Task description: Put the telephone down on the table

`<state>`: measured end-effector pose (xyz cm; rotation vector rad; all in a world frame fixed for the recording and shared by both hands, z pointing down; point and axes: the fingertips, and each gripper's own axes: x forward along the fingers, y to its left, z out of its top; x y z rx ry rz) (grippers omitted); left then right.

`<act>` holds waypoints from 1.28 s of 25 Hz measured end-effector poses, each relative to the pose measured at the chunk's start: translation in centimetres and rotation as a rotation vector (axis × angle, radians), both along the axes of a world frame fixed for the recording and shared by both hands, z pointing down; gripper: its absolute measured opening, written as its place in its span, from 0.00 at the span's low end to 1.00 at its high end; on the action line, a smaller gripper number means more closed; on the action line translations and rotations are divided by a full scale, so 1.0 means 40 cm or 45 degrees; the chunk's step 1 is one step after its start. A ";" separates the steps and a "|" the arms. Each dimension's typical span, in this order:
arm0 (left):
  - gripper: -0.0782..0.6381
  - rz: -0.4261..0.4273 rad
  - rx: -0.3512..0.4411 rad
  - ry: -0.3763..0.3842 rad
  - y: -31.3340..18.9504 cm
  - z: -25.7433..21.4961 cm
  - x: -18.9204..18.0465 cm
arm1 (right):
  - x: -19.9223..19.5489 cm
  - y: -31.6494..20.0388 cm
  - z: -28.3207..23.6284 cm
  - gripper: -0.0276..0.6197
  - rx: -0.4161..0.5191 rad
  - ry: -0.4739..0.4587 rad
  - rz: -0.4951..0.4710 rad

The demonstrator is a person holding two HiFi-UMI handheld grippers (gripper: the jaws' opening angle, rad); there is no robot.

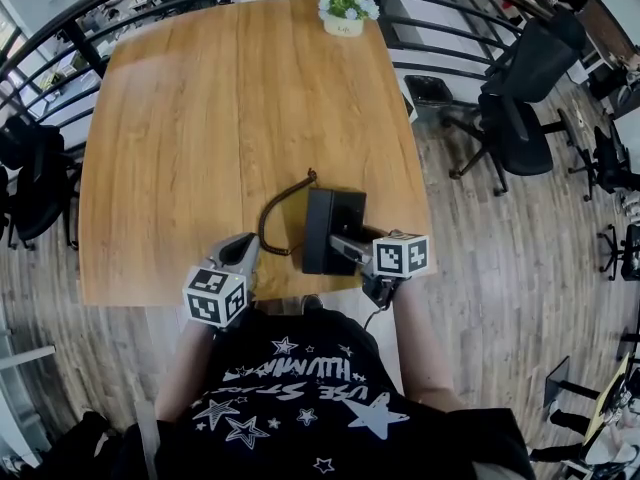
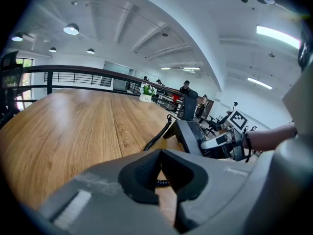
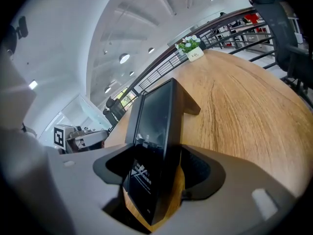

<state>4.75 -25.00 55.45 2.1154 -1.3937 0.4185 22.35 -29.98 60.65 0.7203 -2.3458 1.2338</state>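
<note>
Telephone (image 1: 333, 230) on the wooden worktop (image 1: 200, 118): we see the dark, flat-fronted set resting close to the near edge, toward the near right corner and just short of the right edge. Its long side runs away from that near edge.

The right hand-held gripper (image 1: 345, 246) reaches in over the near edge and straddles the near end of the telephone. In the right gripper view (image 3: 159, 169) the jaws stand wide apart with the telephone (image 3: 156, 126) between them. Bare wood shows between the set and the pad on one side, and a dark gap lies on the other, so we read the pads as not pressing on it.

The left hand-held gripper (image 1: 245, 243) sits at the near edge, to the left of the telephone and apart from it. In its own view (image 2: 159, 155) the jaws are together at the tips. The telephone (image 2: 193, 133) lies ahead of it and to its right.

A black coiled cord (image 1: 278, 203) leaves the far left corner of the telephone. It loops out to the left and comes back toward the near edge, between the two grippers. Part of it shows just beyond the left jaws (image 2: 157, 140).

A small white pot of flowers (image 1: 345, 13) stands at the far edge of the worktop, well apart from everything else.
</note>
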 end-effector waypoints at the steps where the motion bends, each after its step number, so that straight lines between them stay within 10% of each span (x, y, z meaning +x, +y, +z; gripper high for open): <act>1: 0.12 0.001 0.001 0.001 0.001 -0.002 -0.001 | 0.001 0.000 -0.002 0.51 0.004 0.005 0.000; 32: 0.12 0.273 0.090 0.105 0.015 -0.040 -0.160 | -0.018 0.064 -0.221 0.31 0.398 0.134 0.611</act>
